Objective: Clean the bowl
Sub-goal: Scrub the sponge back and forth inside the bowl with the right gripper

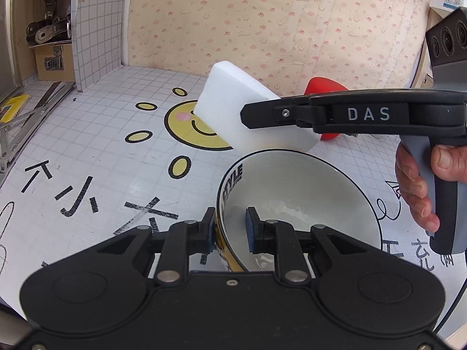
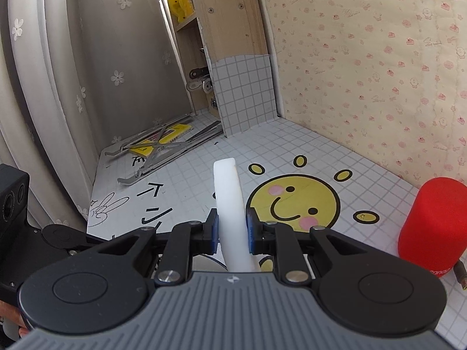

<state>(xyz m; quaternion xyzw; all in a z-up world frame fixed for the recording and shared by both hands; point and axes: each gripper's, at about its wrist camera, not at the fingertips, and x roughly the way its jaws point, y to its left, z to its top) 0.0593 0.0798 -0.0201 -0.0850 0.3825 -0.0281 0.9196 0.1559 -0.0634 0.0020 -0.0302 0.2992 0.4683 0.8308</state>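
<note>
I count one round white ceramic bowl [image 1: 297, 204] with a thin black rim line and black lettering on a yellow outer band, one white rectangular foam sponge [image 1: 251, 110], and one red cylindrical object [image 2: 432, 227] near the bench's [image 1: 96, 151] right edge. My left tool [image 1: 230, 227] is clamped on the bowl's near rim, one pad inside, one outside. The bowl's inside looks glossy and pale. My right tool [image 2: 232, 227] squeezes the sponge, held just above the bowl's far rim.
</note>
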